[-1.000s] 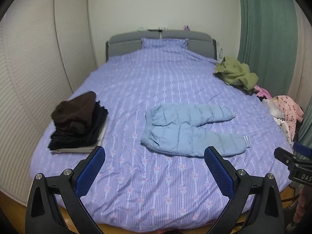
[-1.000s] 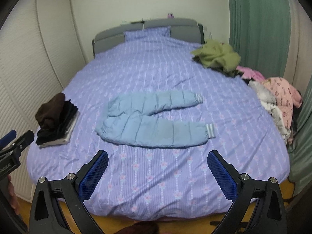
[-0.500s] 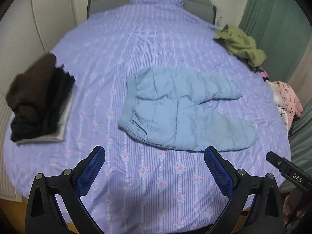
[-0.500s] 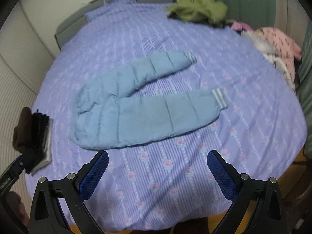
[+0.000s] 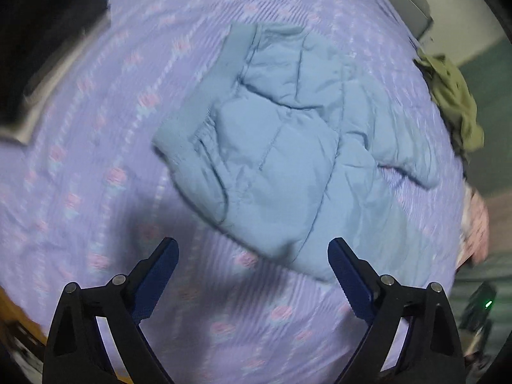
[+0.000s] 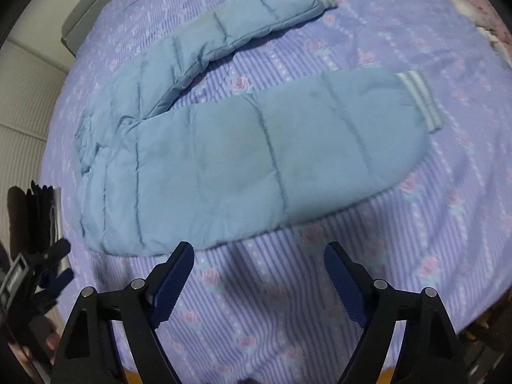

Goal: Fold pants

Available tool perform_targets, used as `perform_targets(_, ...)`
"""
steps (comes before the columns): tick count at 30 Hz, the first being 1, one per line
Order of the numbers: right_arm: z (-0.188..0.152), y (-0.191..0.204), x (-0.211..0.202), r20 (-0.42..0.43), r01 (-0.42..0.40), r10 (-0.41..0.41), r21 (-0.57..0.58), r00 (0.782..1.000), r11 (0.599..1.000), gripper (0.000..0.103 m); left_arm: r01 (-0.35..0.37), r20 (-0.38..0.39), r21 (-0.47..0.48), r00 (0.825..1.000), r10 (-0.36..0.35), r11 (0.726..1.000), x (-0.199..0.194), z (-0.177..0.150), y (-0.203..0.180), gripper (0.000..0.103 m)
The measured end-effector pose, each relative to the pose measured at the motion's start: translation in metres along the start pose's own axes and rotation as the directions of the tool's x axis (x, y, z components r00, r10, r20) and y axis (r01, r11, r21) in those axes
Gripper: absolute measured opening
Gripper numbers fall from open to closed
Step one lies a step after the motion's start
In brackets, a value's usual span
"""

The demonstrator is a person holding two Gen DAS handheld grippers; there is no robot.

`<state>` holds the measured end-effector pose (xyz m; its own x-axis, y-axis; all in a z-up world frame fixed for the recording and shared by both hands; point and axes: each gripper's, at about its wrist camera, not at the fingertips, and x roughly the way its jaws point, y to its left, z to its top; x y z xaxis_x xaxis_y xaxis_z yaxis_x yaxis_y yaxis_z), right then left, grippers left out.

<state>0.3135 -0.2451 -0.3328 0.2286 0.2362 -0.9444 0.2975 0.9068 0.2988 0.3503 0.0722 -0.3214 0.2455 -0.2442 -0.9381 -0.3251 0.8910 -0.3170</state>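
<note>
Light blue quilted pants (image 5: 281, 147) lie flat on the purple flowered bedspread (image 5: 96, 160), waistband to the left, both legs spread to the right. My left gripper (image 5: 252, 256) is open and empty, hovering just short of the waist end. In the right wrist view the pants (image 6: 243, 153) show both legs with striped cuffs (image 6: 416, 99). My right gripper (image 6: 259, 262) is open and empty, just short of the near leg's lower edge. The left gripper (image 6: 35, 275) shows at the left edge of that view.
A stack of dark folded clothes (image 5: 41, 32) sits on the bed's left side, also in the right wrist view (image 6: 32, 211). An olive garment (image 5: 454, 96) and pink clothes (image 6: 480, 9) lie at the right. The grey headboard (image 5: 412, 3) is beyond.
Both grippers have moved forward and down toward the pants, which now fill the views. Both stay open.
</note>
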Motion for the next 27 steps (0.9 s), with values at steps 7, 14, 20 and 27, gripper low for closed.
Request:
perform_targets(7,0.017,-0.011,0.032,-0.06,-0.045,0.049,0.061,0.997,0.997,0.084,-0.008,-0.101,-0.088,0.995,-0.001,0.996,0.045,0.0,0.005,0.089)
perform_targets(14,0.025,-0.024,0.062,-0.116,-0.054,0.071,0.141,0.991,0.988,0.073,0.114,-0.162,-0.162,0.977,-0.14,0.98,0.066,0.004,0.006,0.045)
perform_targets(20,0.046,-0.006,0.04,-0.074,-0.083,0.089,0.079,0.993,0.993,0.019,0.13,-0.113,-0.097,0.984,-0.14,0.987,0.041,0.009,-0.007,0.017)
perform_targets(27,0.08,0.017,-0.045,0.116,-0.18,0.175,0.035,0.978,0.983,0.015,0.109,0.026,0.081,0.993,-0.112,0.991,-0.024,0.027,-0.042,0.016)
